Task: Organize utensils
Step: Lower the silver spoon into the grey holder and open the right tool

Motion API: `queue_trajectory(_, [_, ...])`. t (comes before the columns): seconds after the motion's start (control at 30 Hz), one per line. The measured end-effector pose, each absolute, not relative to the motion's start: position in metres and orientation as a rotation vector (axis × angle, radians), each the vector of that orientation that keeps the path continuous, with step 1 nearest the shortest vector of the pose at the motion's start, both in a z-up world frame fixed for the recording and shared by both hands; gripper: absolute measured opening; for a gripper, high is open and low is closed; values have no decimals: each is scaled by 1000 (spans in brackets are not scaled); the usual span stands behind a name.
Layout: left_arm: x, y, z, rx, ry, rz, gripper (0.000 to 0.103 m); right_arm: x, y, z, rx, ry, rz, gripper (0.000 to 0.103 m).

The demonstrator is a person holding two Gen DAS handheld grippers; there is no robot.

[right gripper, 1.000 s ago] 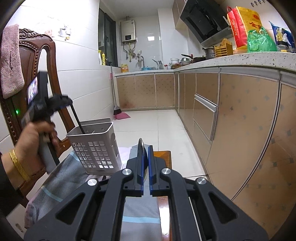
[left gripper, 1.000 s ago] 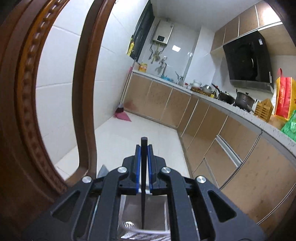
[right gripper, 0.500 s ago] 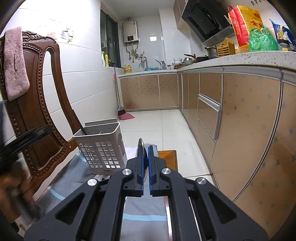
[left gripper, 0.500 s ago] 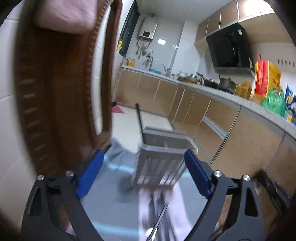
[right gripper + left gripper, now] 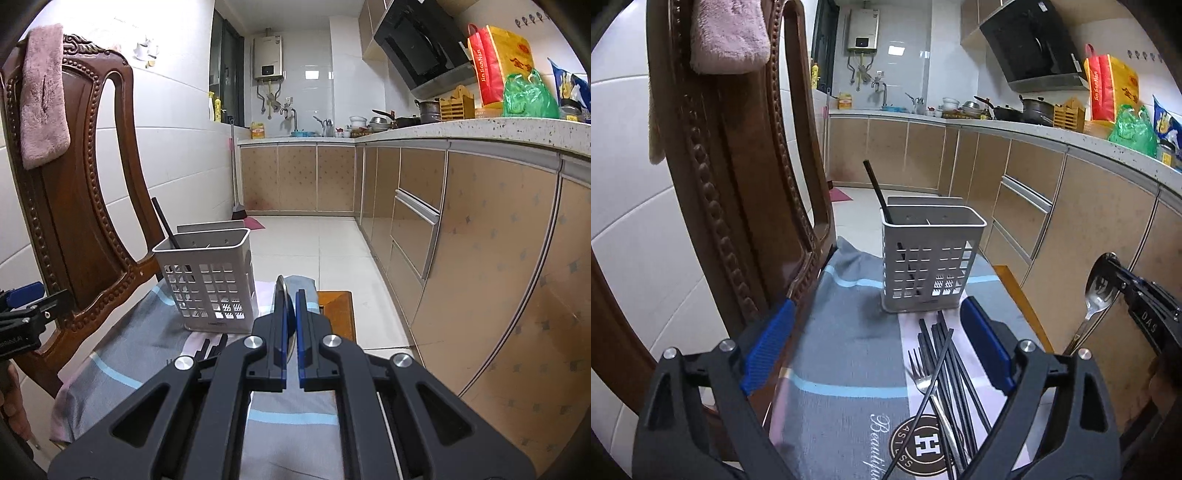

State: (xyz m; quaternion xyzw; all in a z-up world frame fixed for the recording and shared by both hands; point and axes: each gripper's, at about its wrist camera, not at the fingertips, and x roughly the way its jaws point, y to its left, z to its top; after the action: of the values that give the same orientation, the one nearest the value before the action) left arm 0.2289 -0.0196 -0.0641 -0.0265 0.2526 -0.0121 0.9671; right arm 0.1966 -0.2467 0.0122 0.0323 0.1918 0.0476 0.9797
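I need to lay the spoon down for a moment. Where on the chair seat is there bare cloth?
Bare cloth lies left of the utensil basket, toward the chair back. It is crowded in front of the basket, where chopsticks and a fork lie piled.

Left wrist: looking down along the cloth-covered chair seat (image 5: 849, 354) — close to the white slotted plastic caddy (image 5: 931, 258).
Right wrist: facing the same caddy (image 5: 210, 280) from its right.
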Motion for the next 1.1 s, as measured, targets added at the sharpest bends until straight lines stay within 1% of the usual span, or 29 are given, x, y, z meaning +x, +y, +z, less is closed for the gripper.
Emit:
queue_trajectory(0.13, [232, -17, -64, -70, 511, -31, 90, 192, -243, 19, 77, 367, 86, 5])
queue_trajectory(0.23, [228, -7, -59, -108, 493, -40, 90, 188, -243, 38, 93, 322, 77, 5])
queue_trajectory(0.33, [224, 1, -54, -126, 478, -61, 90, 194, -239, 77, 117, 247, 70, 5])
queue_trajectory(0.5, [224, 9, -51, -151, 473, -85, 90, 237, -221, 148, 87, 140, 50, 5])
queue_trajectory(0.6, [226, 16, -51, -184, 480, -85, 90, 277, -206, 169, 50, 95, -2, 5])
queue_trajectory(0.7, [228, 19, -52, -190, 480, -83, 90, 320, -194, 163, 40, 112, -47, 5])
queue_trajectory(0.77, [230, 20, -52, -190, 485, -86, 90, 348, -184, 149, 30, 133, -82, 5])
queue_trajectory(0.93, [230, 18, -52, -169, 485, -106, 90, 391, -160, 101, 5, 200, -140, 5])
queue_trajectory(1.1, [233, 20, -55, -183, 510, -114, 90, 415, -146, 60, 7, 264, -158, 5])
